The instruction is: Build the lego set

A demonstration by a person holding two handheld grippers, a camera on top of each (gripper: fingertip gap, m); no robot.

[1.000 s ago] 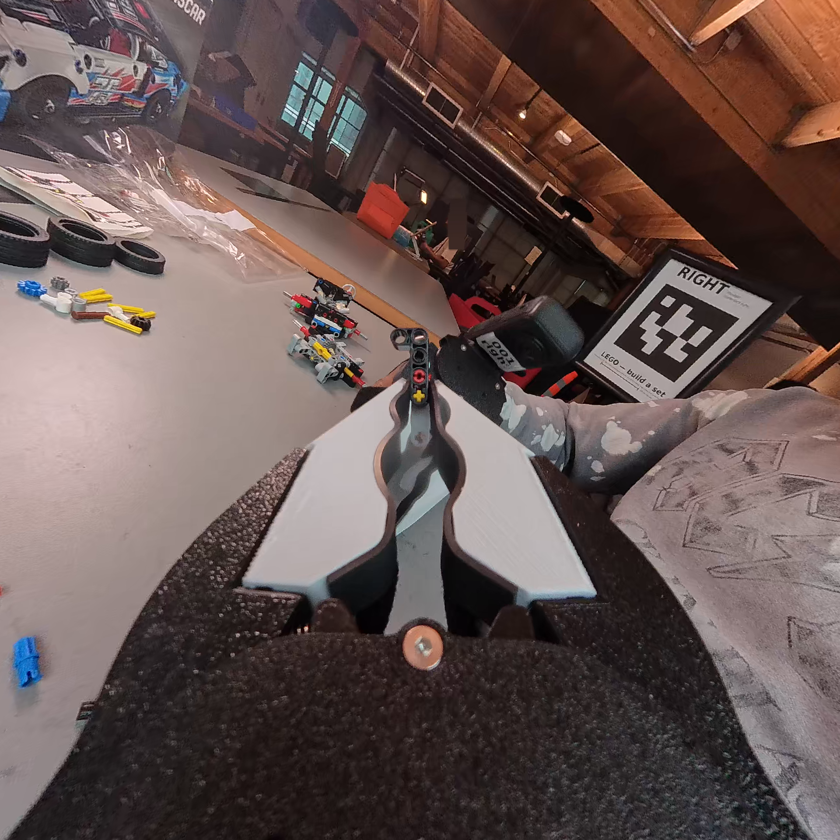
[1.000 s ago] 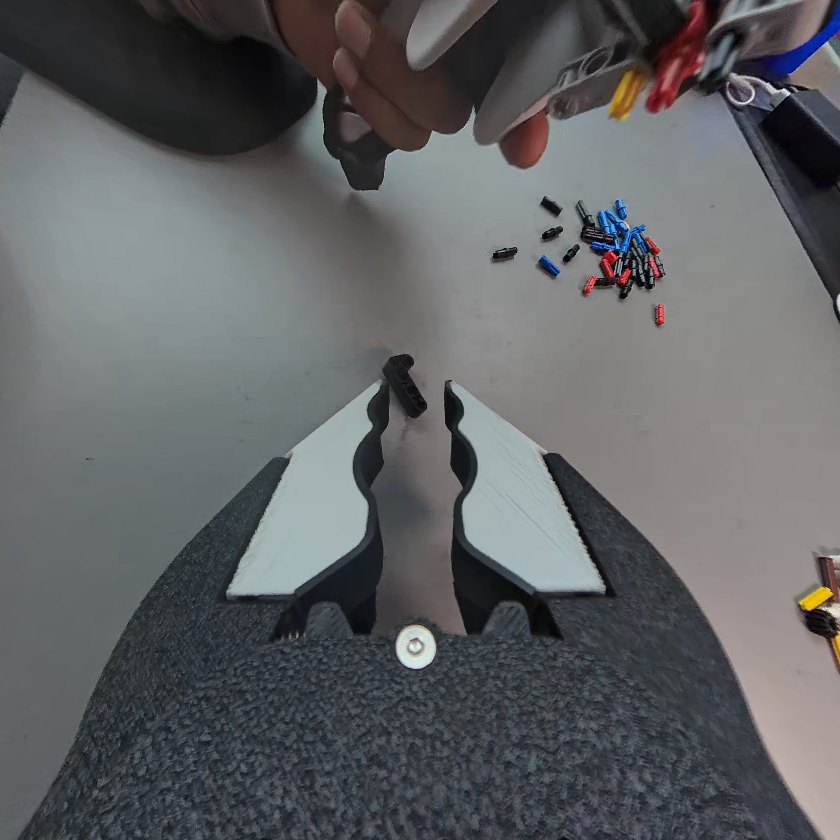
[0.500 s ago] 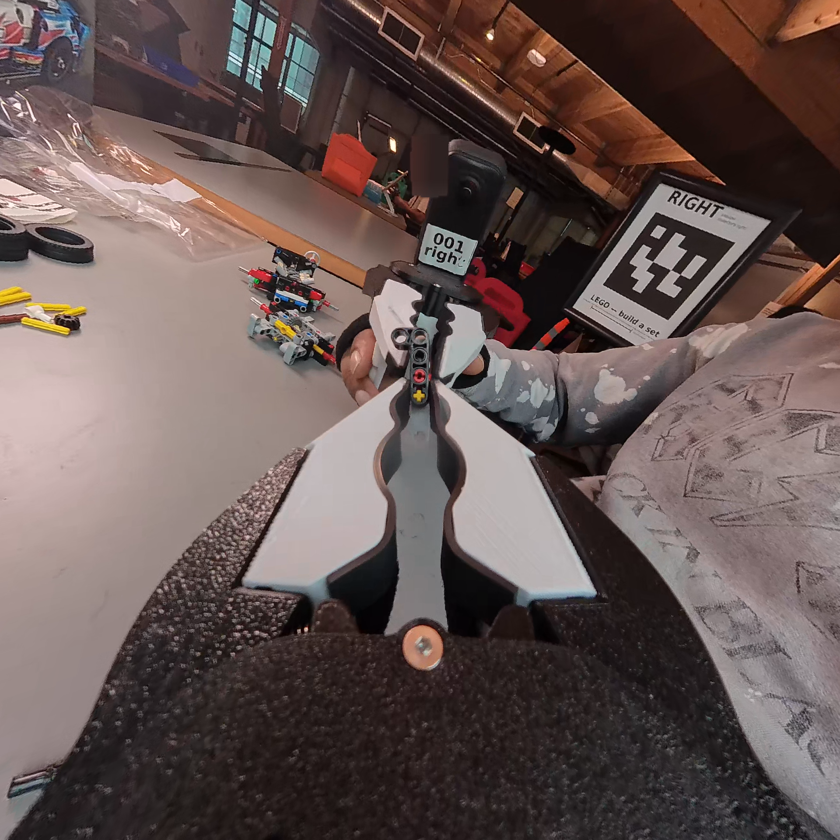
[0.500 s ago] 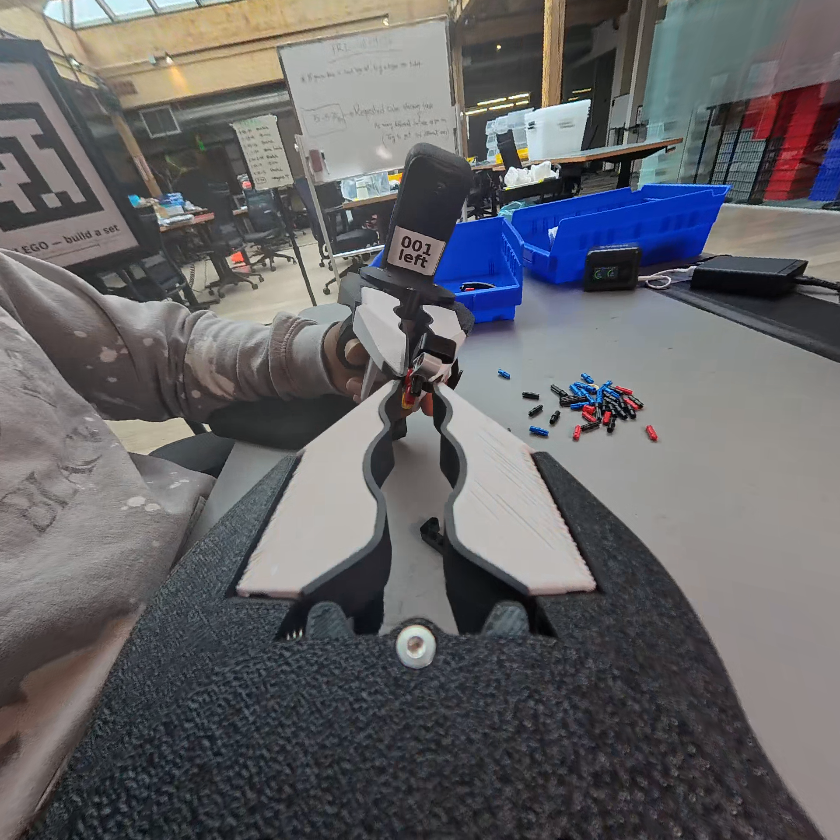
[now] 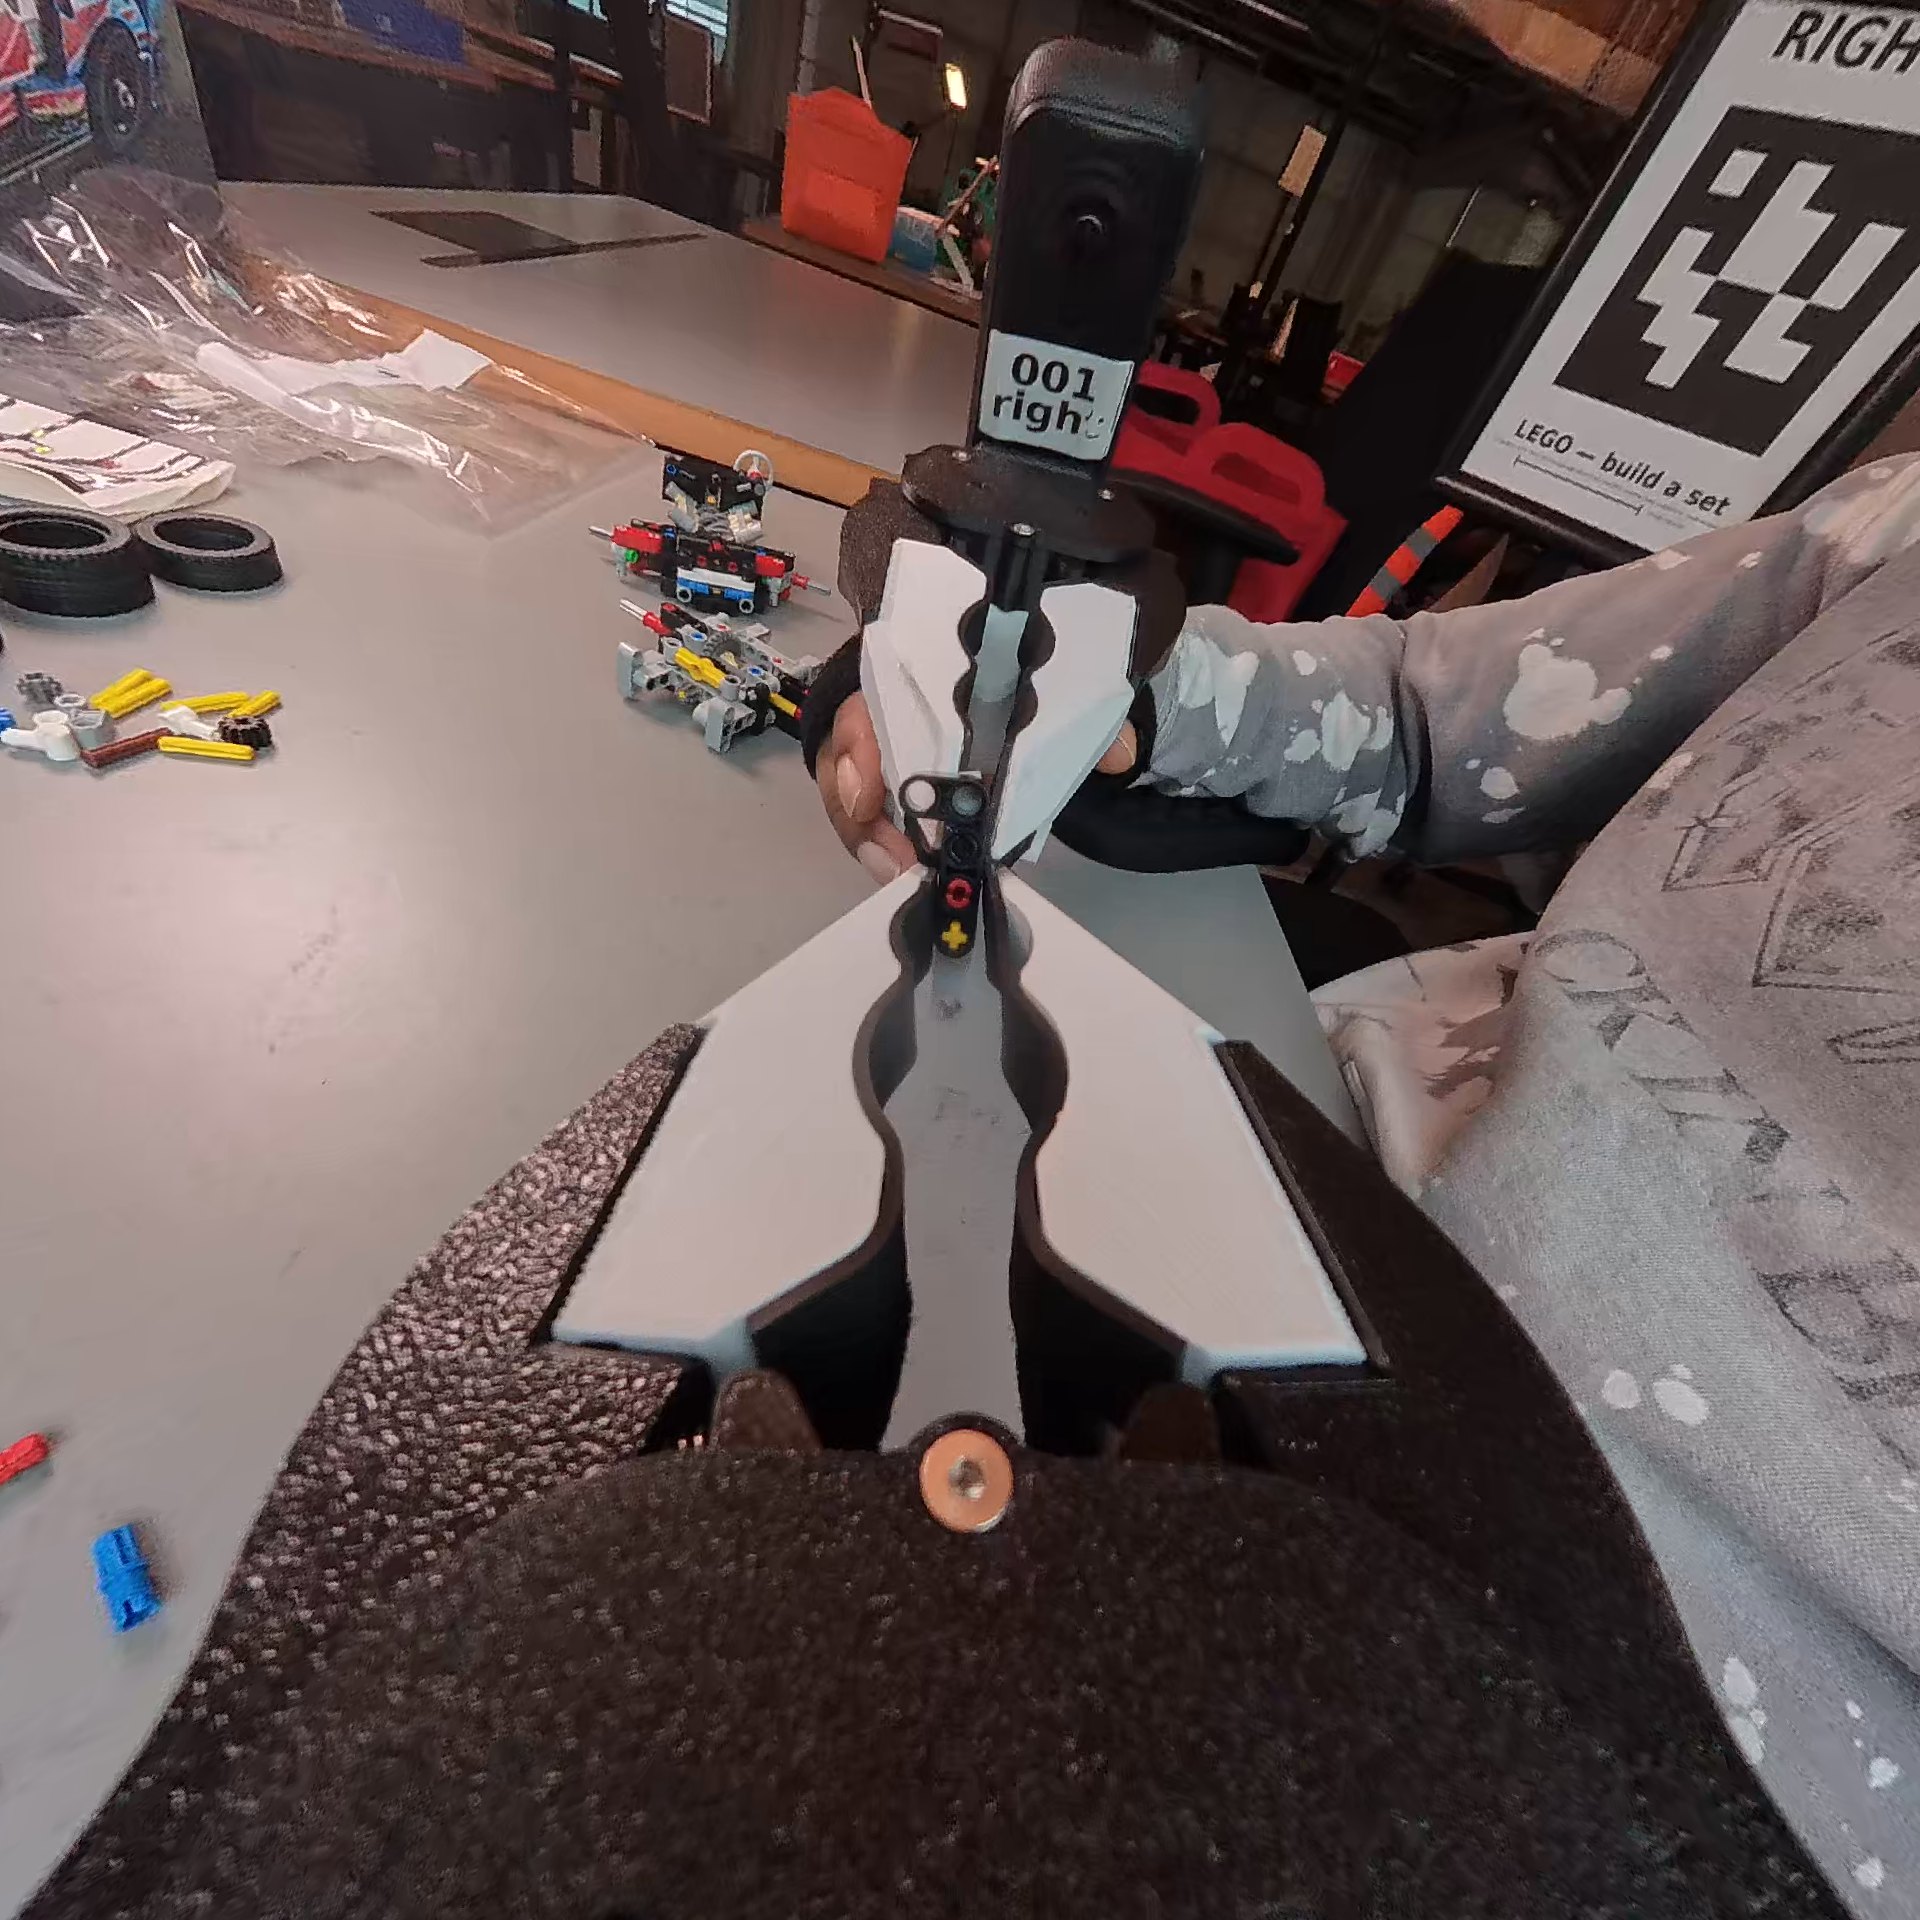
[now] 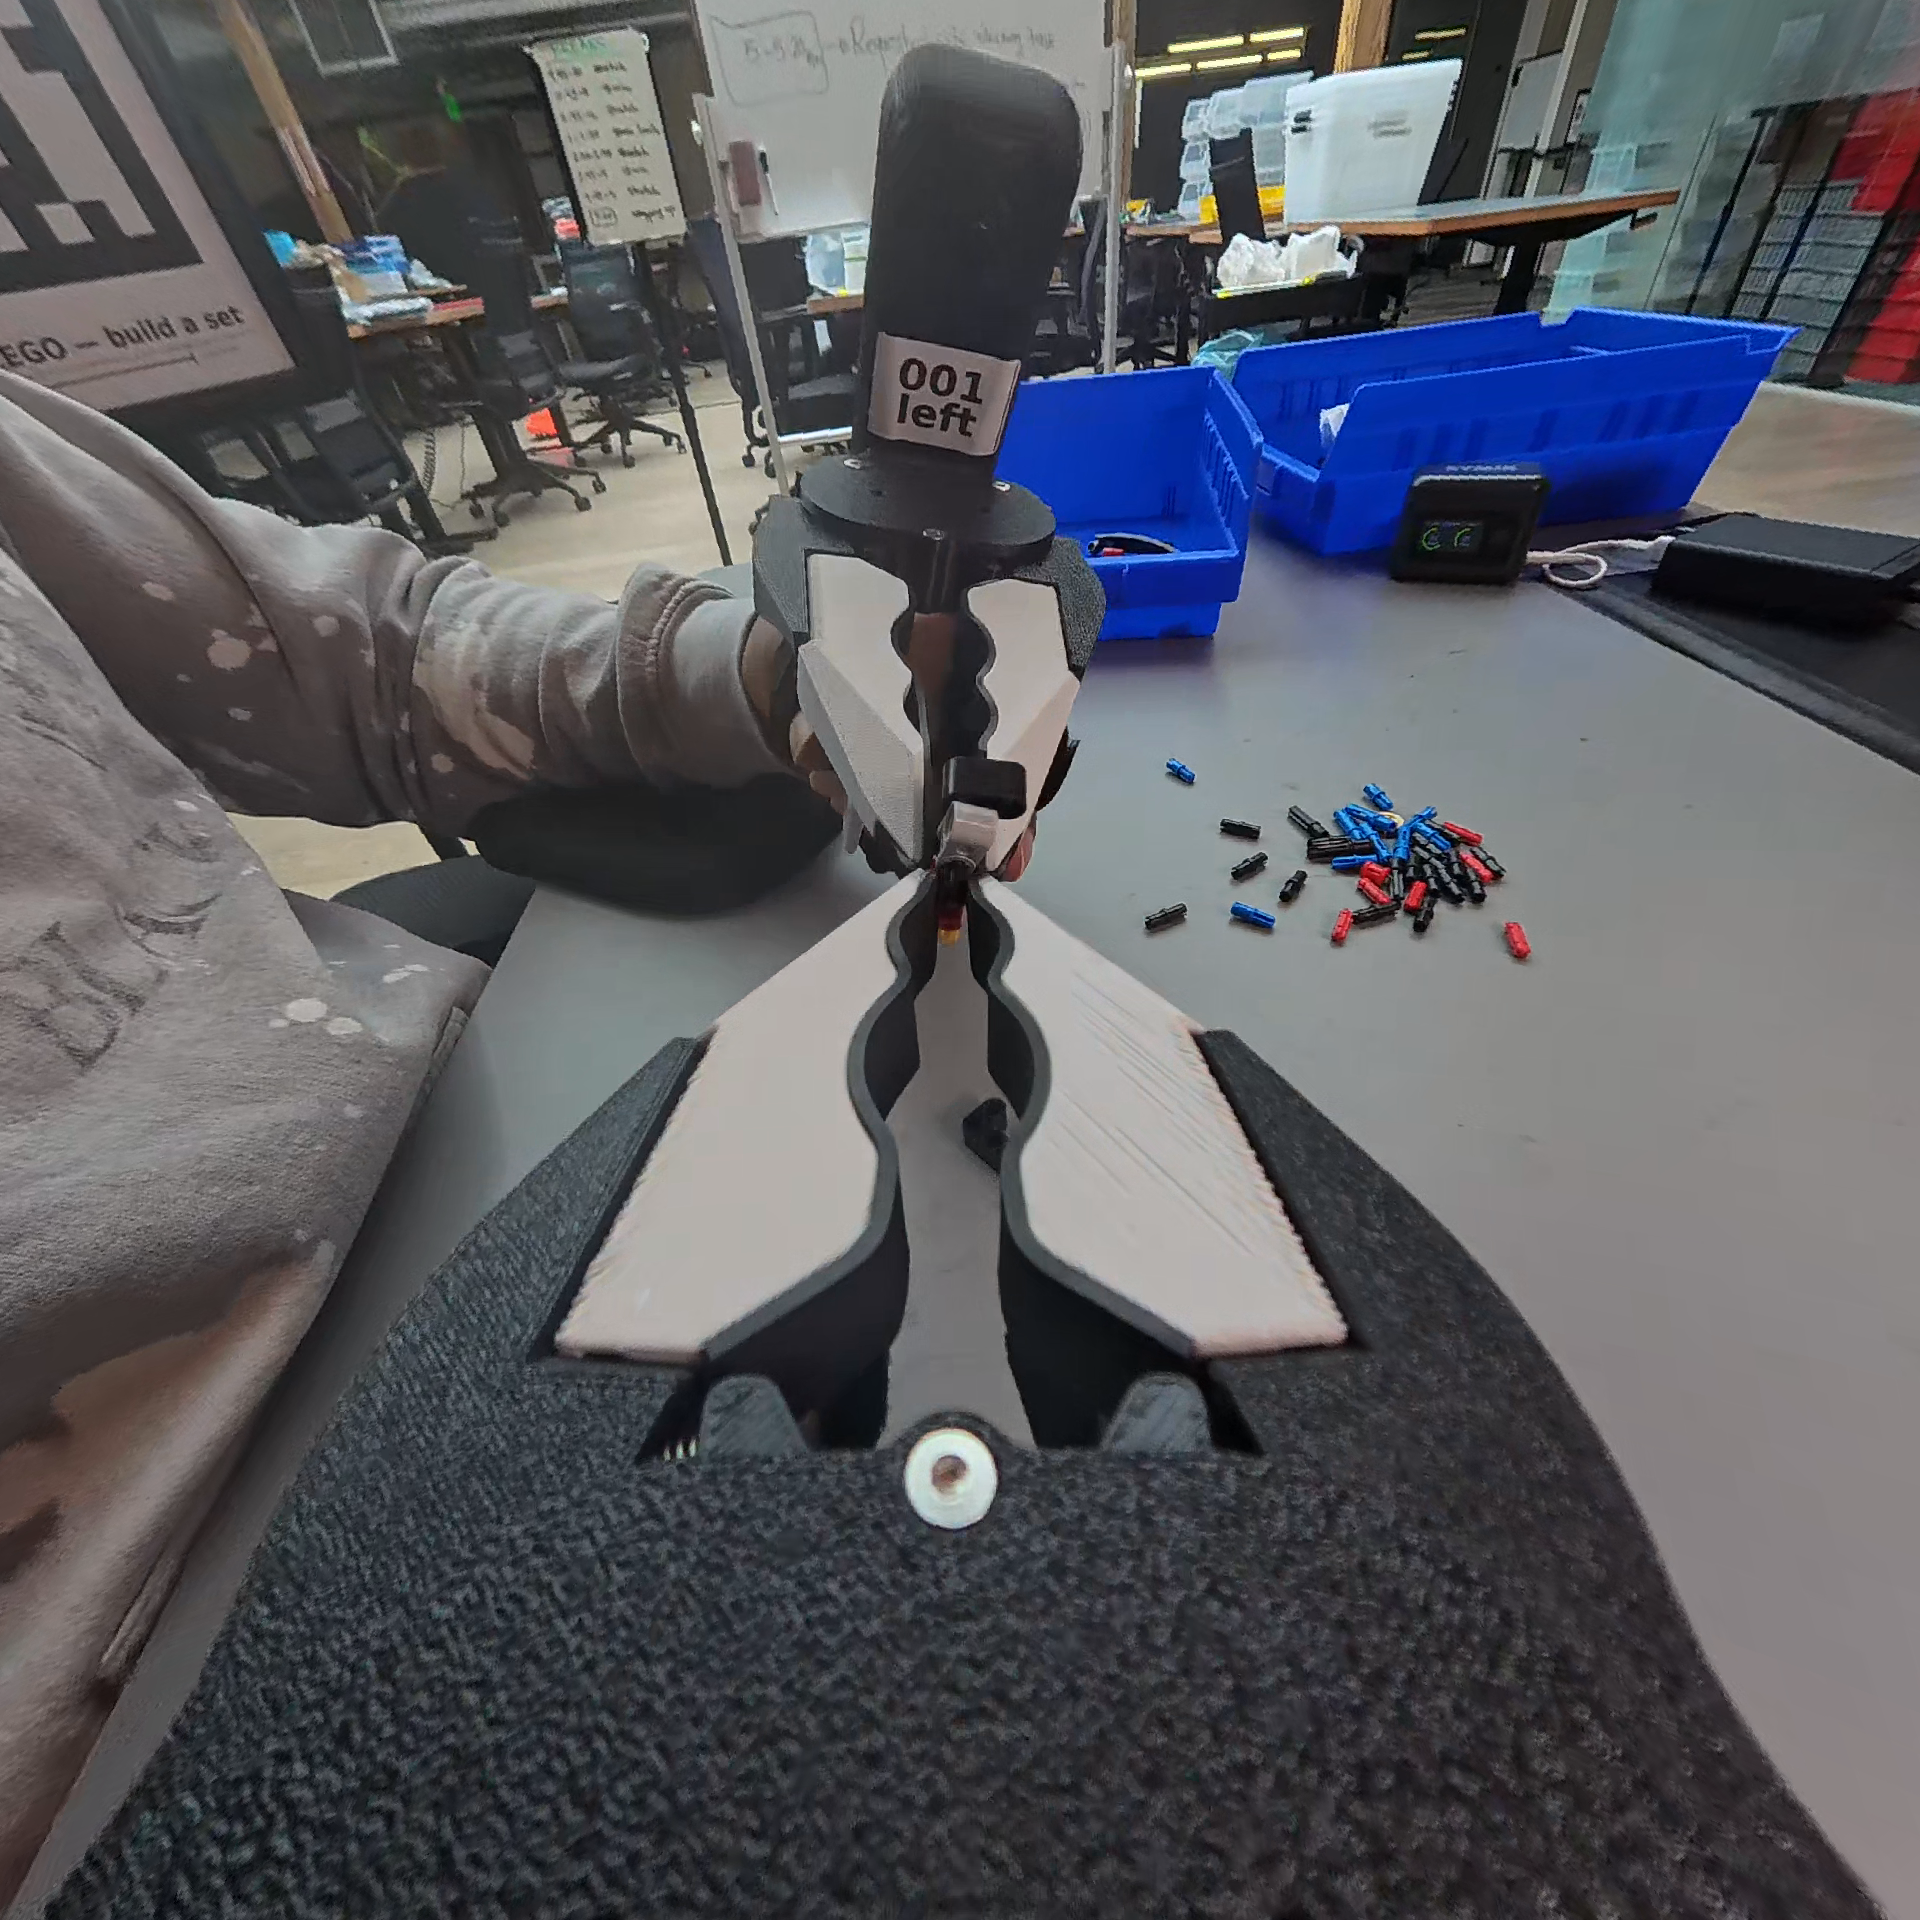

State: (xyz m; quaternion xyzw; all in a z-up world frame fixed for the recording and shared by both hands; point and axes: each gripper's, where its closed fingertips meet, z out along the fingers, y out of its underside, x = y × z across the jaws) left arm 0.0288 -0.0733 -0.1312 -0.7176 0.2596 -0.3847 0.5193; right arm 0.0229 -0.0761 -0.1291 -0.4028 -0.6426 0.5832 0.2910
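Observation:
My left gripper [image 5: 951, 896] is shut on a black lego beam [image 5: 954, 847] that carries a red pin [image 5: 958, 891] and a yellow axle [image 5: 954, 938], held above the grey table [image 5: 312, 935]. My right gripper [image 6: 948, 896] faces it tip to tip. Its pads are closed on the red and yellow pin end [image 6: 948, 914] that sticks out of that assembly. The left gripper [image 6: 940, 831] shows in the right wrist view with a black and grey part [image 6: 977, 800] at its tips. The right gripper [image 5: 992, 821] shows behind the beam. A small black piece [image 6: 985, 1127] lies on the table under my right fingers.
A pile of black, blue and red pins [image 6: 1392, 868] lies to the right, with blue bins [image 6: 1132, 499] behind it. Two part-built lego assemblies [image 5: 707, 623], tyres [image 5: 73, 561], loose yellow pieces [image 5: 156, 717] and a blue pin [image 5: 125, 1574] lie on the left side of the table. Both grippers' tips are close together, under 4 cm apart.
My right gripper rose from the table, leaving the small black piece there, turned to face the left gripper and closed its jaws on the assembly's pin end. The left gripper kept its hold.

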